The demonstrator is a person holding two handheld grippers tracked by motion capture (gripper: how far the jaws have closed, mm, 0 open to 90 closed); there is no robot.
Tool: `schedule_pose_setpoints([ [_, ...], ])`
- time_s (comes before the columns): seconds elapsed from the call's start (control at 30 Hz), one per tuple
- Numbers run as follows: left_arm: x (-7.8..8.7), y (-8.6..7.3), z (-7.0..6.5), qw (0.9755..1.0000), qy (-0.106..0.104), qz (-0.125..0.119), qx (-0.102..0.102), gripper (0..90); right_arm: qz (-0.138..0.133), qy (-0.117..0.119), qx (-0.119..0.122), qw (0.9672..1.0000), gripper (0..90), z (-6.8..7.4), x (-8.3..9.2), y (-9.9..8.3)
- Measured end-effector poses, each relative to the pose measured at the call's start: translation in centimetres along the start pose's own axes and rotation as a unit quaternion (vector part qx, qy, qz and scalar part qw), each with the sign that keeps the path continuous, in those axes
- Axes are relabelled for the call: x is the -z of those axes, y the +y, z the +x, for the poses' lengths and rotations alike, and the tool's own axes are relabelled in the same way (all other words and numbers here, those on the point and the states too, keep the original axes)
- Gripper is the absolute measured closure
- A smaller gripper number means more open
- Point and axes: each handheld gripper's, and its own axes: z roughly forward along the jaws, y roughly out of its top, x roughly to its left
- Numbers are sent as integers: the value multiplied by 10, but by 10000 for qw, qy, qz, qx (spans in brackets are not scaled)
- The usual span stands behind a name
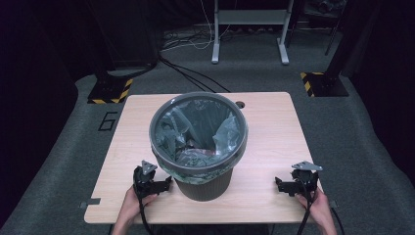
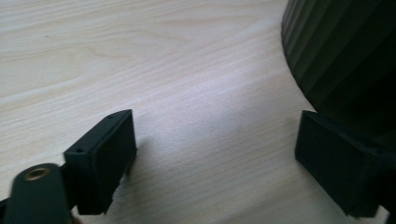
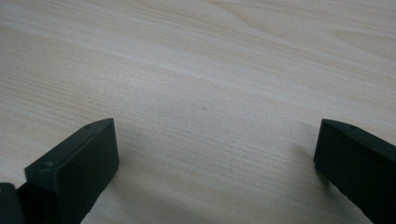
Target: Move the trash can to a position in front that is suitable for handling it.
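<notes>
At the near edge of the wooden counter [image 1: 274, 127] we hold the left gripper [image 1: 164, 184] and the right gripper [image 1: 280, 185], both low over the wood, with jaws wide apart and nothing between them. The left gripper is just beside the dark ribbed bin [image 1: 203, 183], while the right gripper is well apart from it. The bin stands upright between them, lined with a grey plastic bag [image 1: 225, 129]. Farther away, behind the counter, we see the grey floor [image 1: 342, 127] and a white frame [image 1: 249, 29].

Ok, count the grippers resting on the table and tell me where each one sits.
2. The left gripper sits close beside the dark bin, jaws open toward it. The right gripper sits near the table's right edge, well clear of the bin, jaws open. None seems hidden.
</notes>
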Motion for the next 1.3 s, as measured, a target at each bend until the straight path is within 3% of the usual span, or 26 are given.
schedule_pose_setpoints([
  [0.4,9,-9,4,9999,-114,-66,-31,158,-19,-13,3,10000,0,4,3,0],
  [0.53,13,-11,9,9985,-532,-147,13,162,-140,303,-3,9994,0,14,7,0],
  [0.57,13,-11,9,9985,-532,-147,13,168,-140,303,-3,9994,0,14,7,0],
  [0.6,15,-12,10,9974,-687,-201,48,172,-229,439,68,9987,0,23,10,1],
  [0.63,15,-12,10,9974,-687,-201,48,172,-260,532,140,9981,0,29,12,2],
  [0.67,15,-12,11,9964,-807,-244,104,172,-260,532,140,9981,0,29,12,2],
  [0.77,17,-13,10,9952,-906,-359,30,175,-396,900,423,9943,0,53,19,10],
  [0.97,19,-10,5,9945,-928,-478,-5,178,-620,1309,833,9859,0,87,24,26],
  [1.23,17,-4,0,9930,-1065,-501,24,191,-669,1740,1032,9770,0,120,16,36],
  [1.3,17,-2,-2,9932,-1060,-467,-72,191,-680,1787,1048,9759,0,125,14,37],
])
